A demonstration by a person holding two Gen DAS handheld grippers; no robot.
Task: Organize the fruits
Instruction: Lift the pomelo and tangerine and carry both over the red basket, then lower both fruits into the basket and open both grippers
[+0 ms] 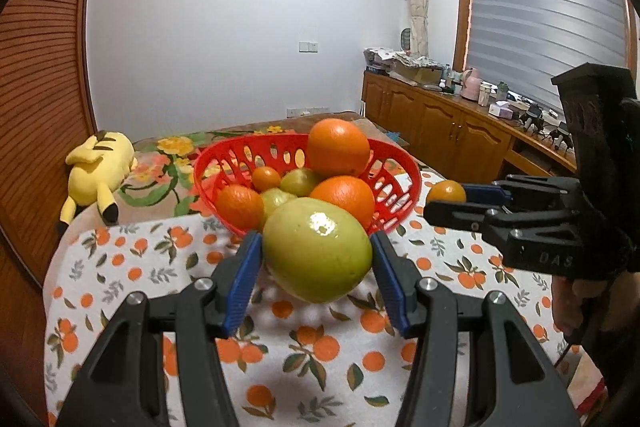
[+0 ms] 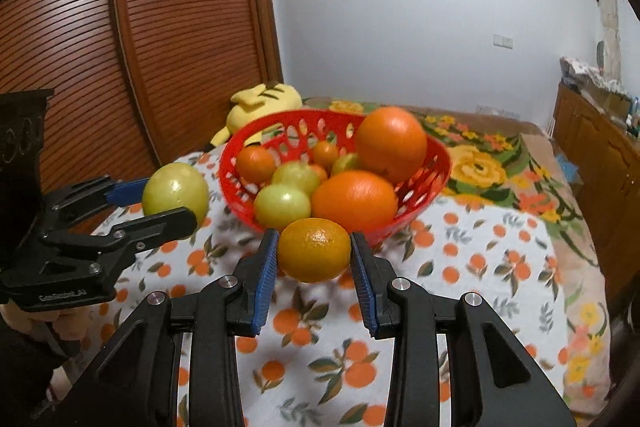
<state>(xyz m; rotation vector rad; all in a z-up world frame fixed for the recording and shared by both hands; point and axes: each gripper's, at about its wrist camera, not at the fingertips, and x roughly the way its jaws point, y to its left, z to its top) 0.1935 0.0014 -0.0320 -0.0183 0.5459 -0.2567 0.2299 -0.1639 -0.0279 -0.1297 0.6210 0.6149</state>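
Before the basket point(image 2: 434, 169) rim, both tools grip fruit (seemingly airborne).

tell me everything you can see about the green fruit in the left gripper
The green fruit is large, round and yellow-green, with smooth glossy skin that shows a bright highlight on top. It looks whole and unbruised. The left gripper is shut on it, one blue ribbed pad on each side, holding it clear above the orange-print tablecloth, just in front of the red basket. Only the pads touch it.
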